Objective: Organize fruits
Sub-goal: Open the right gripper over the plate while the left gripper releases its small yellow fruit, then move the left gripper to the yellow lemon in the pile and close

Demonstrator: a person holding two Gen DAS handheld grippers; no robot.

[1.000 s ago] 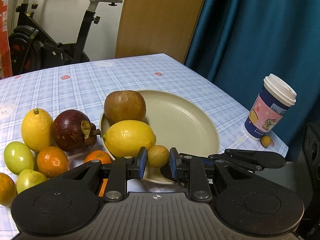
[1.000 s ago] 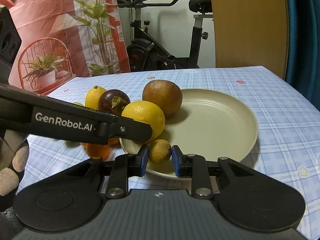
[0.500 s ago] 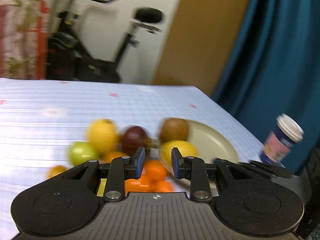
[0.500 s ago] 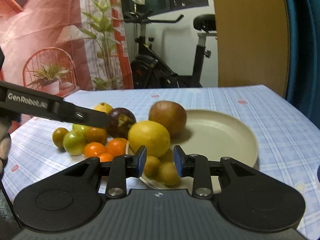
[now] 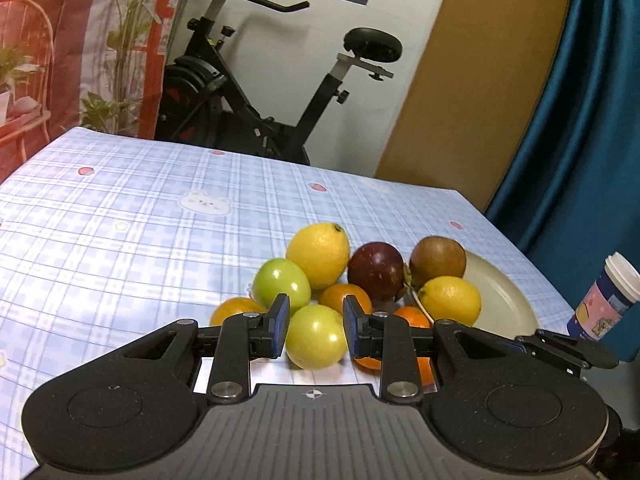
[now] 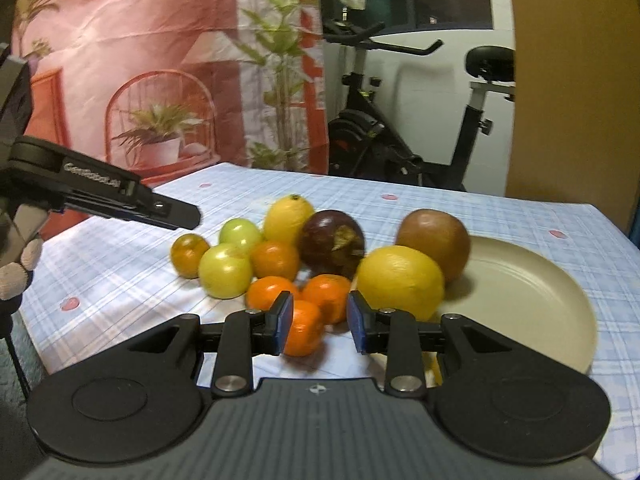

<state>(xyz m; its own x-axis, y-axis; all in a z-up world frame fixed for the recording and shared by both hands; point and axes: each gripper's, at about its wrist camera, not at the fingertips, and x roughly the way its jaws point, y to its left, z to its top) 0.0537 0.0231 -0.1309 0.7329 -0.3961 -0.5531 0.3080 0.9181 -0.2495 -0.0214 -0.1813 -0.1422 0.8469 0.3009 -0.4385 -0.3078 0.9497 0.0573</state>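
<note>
Behind the table stood an exercise bike (image 5: 276, 92), and the blue checked tablecloth (image 5: 120, 224) carried a loose heap of fruit. Going left to right in the left wrist view: a small orange (image 5: 234, 309) lay at the heap's left edge, then two green fruits, the far one (image 5: 281, 285) beside a lemon (image 5: 319, 253) and the near green fruit (image 5: 316, 336) framed by the left gripper (image 5: 316, 325). Its jaws stood open, a pad on either side of that fruit; I could not tell whether the pads touched it or whether the gripper hung above it. Further right came a dark red fruit (image 5: 376, 270), a brown fruit (image 5: 437, 261) and a second lemon (image 5: 451, 300) at the left rim of the cream plate (image 5: 504, 300), most of which lay bare. A paper cup (image 5: 604, 298) stood far right.

In the right wrist view the right gripper (image 6: 318, 322) was open too, holding nothing, with a tangerine (image 6: 305, 330) just beyond its left pad.

To do this step well, I judged the left gripper should settle until its pads sat at the green fruit's widest part, then close gently: the skin looked smooth and the fruit round, so a high or off-centre pinch could squirt it into its neighbours and scatter the heap
</note>
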